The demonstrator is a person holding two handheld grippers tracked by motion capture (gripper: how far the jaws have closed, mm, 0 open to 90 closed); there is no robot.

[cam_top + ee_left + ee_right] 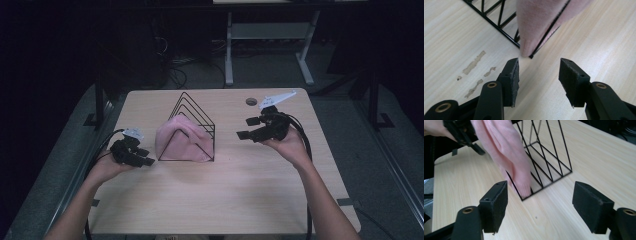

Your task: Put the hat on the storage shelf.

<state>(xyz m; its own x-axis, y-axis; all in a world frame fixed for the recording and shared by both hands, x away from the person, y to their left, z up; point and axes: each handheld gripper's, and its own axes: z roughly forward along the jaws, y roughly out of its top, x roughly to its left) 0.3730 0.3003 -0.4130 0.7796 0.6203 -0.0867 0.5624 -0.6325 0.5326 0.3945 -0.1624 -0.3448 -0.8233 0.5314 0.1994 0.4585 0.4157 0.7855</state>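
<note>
A pink cloth [177,142] hangs draped over the front wires of a black triangular wire rack [196,116] in the middle of the wooden table. My left gripper [143,156] sits low at the rack's left front corner, open, with nothing between its jaws; its tips are just short of the cloth's lower corner [529,47] and the rack's corner [532,56]. My right gripper [249,128] is held above the table to the right of the rack, open and empty, pointing at the rack [549,157] and cloth [509,157]. The left gripper [464,135] lies beyond the cloth.
The table [240,190] has bare wood in front of the rack and to its right. A round cable hole [251,101] sits near the far edge. Some scuffed residue marks [474,65] lie on the wood left of my left gripper. A desk frame [270,45] stands beyond the table.
</note>
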